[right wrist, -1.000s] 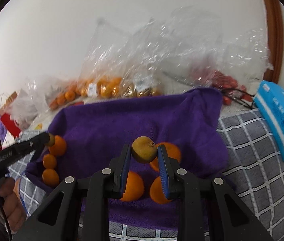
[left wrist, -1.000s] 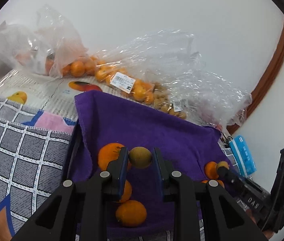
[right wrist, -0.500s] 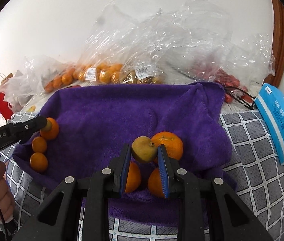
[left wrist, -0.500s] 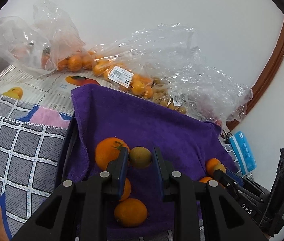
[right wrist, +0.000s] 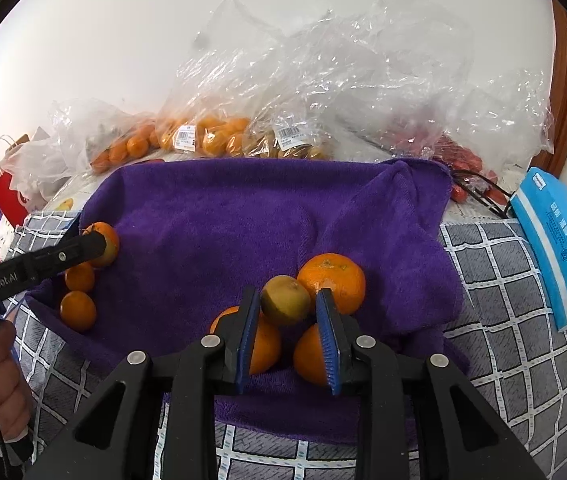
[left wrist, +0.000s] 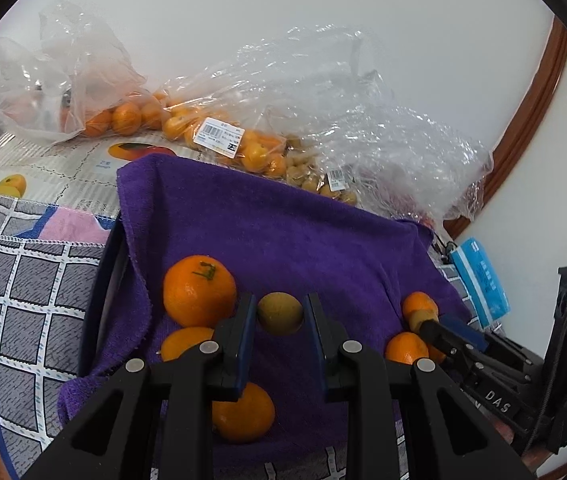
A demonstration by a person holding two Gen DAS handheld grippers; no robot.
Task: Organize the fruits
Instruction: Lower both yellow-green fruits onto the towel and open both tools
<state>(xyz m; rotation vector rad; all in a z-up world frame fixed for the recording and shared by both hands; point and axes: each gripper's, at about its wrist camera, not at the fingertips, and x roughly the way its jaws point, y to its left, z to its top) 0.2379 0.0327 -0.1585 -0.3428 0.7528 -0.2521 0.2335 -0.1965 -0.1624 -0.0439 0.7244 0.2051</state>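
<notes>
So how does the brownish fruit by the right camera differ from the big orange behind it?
The brownish fruit is dull yellow-brown and smaller; the big orange is bright orange and larger. The fruit sits above two other oranges; the orange lies on the purple towel. Both are round.

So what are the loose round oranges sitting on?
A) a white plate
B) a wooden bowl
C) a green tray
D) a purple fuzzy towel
D: the loose round oranges lie on the purple fuzzy towel, which is spread over a grey checked cloth.
</notes>
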